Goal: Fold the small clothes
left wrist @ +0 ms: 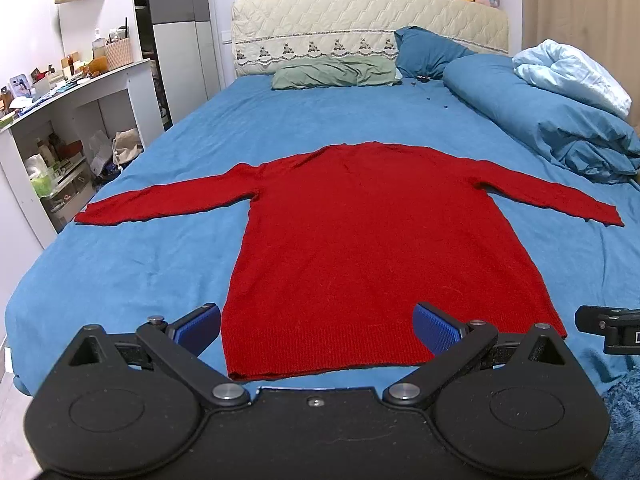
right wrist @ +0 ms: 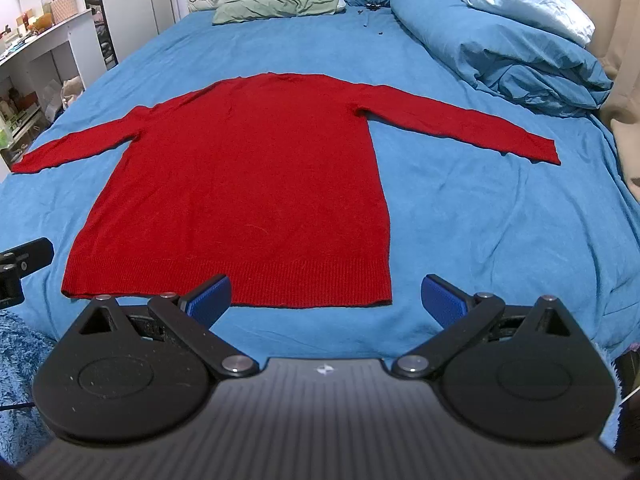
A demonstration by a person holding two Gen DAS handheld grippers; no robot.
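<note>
A red long-sleeved sweater (left wrist: 360, 240) lies flat on the blue bed sheet (left wrist: 140, 272), both sleeves spread out to the sides, hem toward me. It also shows in the right wrist view (right wrist: 248, 184). My left gripper (left wrist: 318, 328) is open and empty, hovering over the hem's left part. My right gripper (right wrist: 326, 298) is open and empty, near the hem's right corner. The right gripper's edge shows in the left wrist view (left wrist: 608, 326), and the left gripper's edge shows in the right wrist view (right wrist: 20, 268).
A blue duvet with a pale blue blanket (left wrist: 560, 92) is heaped at the bed's right. Green and blue pillows (left wrist: 336, 72) lie by the headboard. A cluttered white shelf unit (left wrist: 60, 128) stands left of the bed. A fluffy blue rug (right wrist: 20, 360) lies at the near edge.
</note>
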